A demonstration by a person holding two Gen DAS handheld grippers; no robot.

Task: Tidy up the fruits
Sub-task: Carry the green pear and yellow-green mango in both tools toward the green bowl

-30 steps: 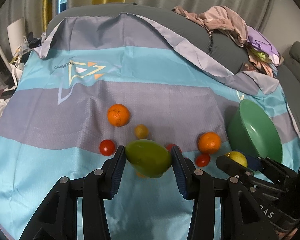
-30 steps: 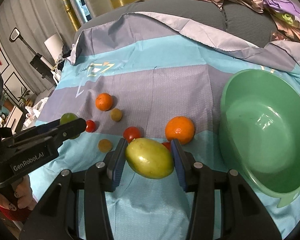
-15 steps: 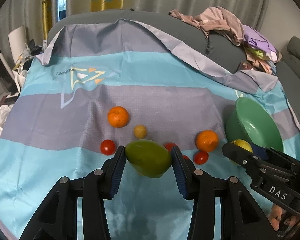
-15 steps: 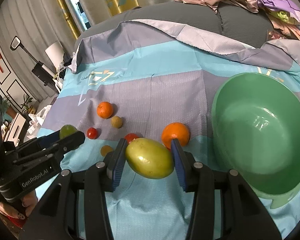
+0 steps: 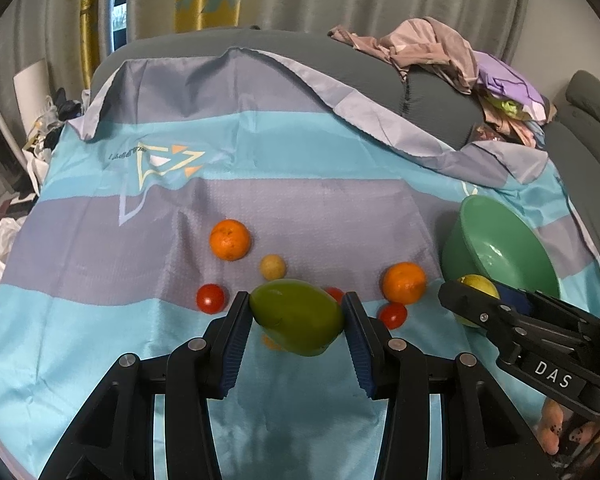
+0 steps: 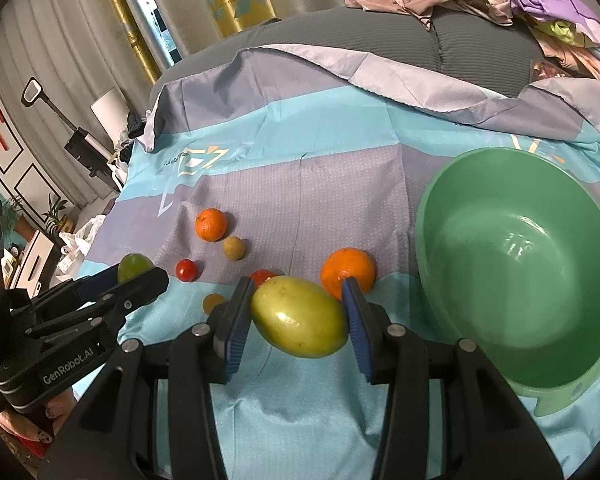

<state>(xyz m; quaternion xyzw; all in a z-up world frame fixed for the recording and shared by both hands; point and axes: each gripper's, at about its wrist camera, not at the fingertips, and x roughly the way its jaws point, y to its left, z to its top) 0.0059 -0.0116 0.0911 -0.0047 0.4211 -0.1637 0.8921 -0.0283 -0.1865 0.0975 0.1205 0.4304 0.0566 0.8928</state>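
Note:
My left gripper (image 5: 296, 322) is shut on a green mango (image 5: 296, 316), held above the cloth. My right gripper (image 6: 298, 322) is shut on a yellow-green mango (image 6: 300, 322), held just left of the empty green bowl (image 6: 440, 280). The bowl also shows in the left wrist view (image 5: 460, 256). On the cloth lie two oranges (image 5: 230, 239) (image 5: 404, 282), red tomatoes (image 5: 210, 298) (image 5: 393, 315) and a small yellow fruit (image 5: 273, 267). The right gripper with its mango shows in the left wrist view (image 5: 476, 292); the left gripper shows in the right wrist view (image 6: 136, 276).
A blue and grey striped cloth (image 5: 300, 152) covers a grey sofa. A pile of clothes (image 5: 460, 60) lies at the back right. Clutter and a white lamp (image 6: 108, 112) stand off the cloth's left edge.
Both grippers have risen and drawn back a little with their mangoes. The right gripper has shifted toward the bowl. The fruits on the cloth have not moved.

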